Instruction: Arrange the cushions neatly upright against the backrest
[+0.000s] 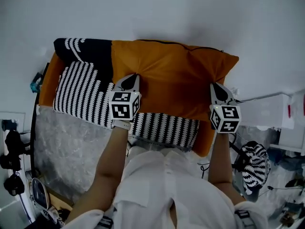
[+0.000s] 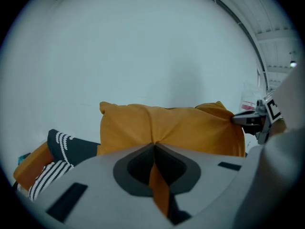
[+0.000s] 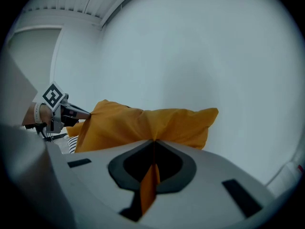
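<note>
Left tool and right tool each clamp a fold of the orange cushion, overlapping the striped cushion on the sofa; probably soft, light, floppy; grip near corners.

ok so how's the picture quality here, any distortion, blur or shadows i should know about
Head view: flat, cool light, fairly sharp, a soft shadow on the wall above the orange cushion. Left gripper view: strong fisheye with dark corners, the left gripper soft up close. Right gripper view: same fisheye, ceiling lines bent, the right gripper blurred too.
</note>
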`<state>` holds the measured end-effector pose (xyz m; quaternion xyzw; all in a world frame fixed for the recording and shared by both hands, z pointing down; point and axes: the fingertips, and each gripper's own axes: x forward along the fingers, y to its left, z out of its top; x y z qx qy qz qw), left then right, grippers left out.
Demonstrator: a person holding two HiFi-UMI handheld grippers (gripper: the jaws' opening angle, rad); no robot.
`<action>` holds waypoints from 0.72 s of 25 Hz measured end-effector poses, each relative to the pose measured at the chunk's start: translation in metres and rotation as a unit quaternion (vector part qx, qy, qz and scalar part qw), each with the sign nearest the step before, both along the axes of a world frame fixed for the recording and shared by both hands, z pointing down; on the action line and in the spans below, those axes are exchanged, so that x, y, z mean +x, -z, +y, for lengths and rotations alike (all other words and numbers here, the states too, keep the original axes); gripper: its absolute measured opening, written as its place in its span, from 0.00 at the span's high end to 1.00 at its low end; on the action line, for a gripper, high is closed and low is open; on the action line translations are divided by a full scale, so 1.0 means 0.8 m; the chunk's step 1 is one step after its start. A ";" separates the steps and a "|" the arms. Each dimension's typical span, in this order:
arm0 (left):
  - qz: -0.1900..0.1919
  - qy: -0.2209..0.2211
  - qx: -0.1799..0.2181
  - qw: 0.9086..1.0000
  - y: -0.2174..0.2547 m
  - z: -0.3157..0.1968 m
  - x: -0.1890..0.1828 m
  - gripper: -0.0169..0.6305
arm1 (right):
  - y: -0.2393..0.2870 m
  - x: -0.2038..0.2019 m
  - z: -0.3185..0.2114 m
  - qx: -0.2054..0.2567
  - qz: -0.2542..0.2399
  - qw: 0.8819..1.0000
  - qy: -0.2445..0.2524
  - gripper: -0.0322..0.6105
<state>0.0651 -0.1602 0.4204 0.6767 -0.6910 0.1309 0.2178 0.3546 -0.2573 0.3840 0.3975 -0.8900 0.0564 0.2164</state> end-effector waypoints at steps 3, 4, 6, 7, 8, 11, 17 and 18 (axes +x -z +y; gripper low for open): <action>-0.003 0.022 -0.003 1.000 0.003 0.045 -0.051 0.94 | -0.001 -0.057 0.028 -0.006 0.000 1.000 0.023 0.93; -0.004 0.029 -0.003 1.000 0.005 0.060 -0.070 0.94 | -0.002 -0.078 0.038 -0.009 -0.001 0.999 0.032 0.93; -0.004 0.044 -0.004 0.999 0.007 0.091 -0.109 0.94 | -0.002 -0.121 0.059 -0.013 -0.001 0.999 0.049 0.93; -0.004 0.051 -0.005 0.999 0.008 0.107 -0.129 0.94 | -0.003 -0.143 0.070 -0.016 -0.002 0.998 0.057 0.93; -0.004 0.059 -0.006 0.998 0.008 0.124 -0.148 0.94 | -0.004 -0.165 0.081 -0.018 -0.003 0.998 0.065 0.93; -0.007 0.081 -0.012 0.997 0.006 0.175 -0.206 0.94 | -0.008 -0.229 0.118 -0.024 -0.008 0.996 0.089 0.93; -0.014 0.127 -0.014 0.992 0.006 0.272 -0.319 0.94 | -0.019 -0.359 0.184 -0.034 -0.015 0.990 0.137 0.93; -0.015 0.133 -0.013 0.991 0.007 0.288 -0.337 0.94 | -0.020 -0.380 0.195 -0.035 -0.015 0.989 0.143 0.93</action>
